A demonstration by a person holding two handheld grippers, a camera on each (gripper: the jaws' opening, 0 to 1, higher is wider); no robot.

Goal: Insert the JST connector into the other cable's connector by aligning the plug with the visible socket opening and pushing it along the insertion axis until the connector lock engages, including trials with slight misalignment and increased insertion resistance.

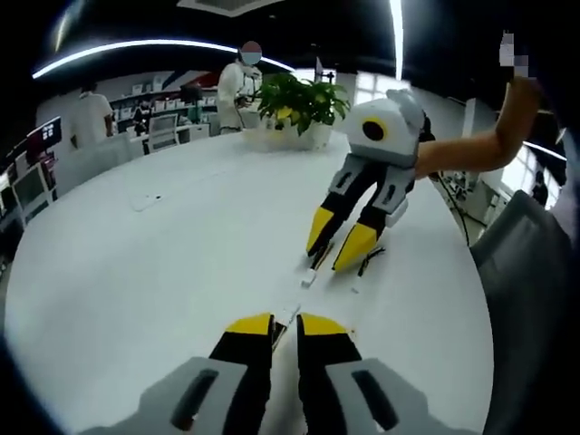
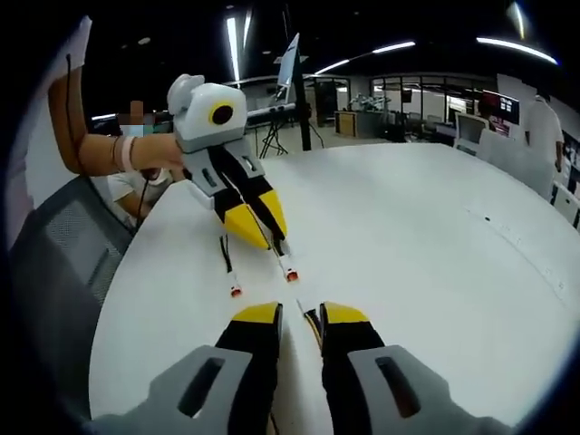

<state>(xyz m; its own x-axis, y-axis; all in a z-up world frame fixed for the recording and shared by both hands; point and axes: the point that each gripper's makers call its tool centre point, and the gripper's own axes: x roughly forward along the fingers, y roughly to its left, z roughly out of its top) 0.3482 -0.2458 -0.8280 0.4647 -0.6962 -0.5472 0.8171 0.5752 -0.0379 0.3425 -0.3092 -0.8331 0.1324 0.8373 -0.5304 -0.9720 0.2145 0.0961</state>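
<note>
A thin cable runs across the white table (image 1: 136, 272) and ends in a small white connector (image 1: 309, 276), seen with a red tip in the right gripper view (image 2: 290, 273). My left gripper (image 1: 285, 323) is shut on this cable's near end; from the other side its yellow tips (image 2: 256, 219) look pressed together. My right gripper (image 2: 300, 314) stands open just short of the connector, with a thin wire (image 2: 311, 323) beside its right finger. Its jaws look spread where it (image 1: 337, 239) straddles the cable. A second, black cable (image 1: 367, 263) lies loose nearby, its end (image 2: 236, 291) red.
A potted plant (image 1: 299, 104) stands at the table's far side. A person's forearm (image 1: 471, 145) holds the right gripper. A grey chair back (image 1: 530, 272) sits at the table's edge. Desks, monitors and people fill the room behind.
</note>
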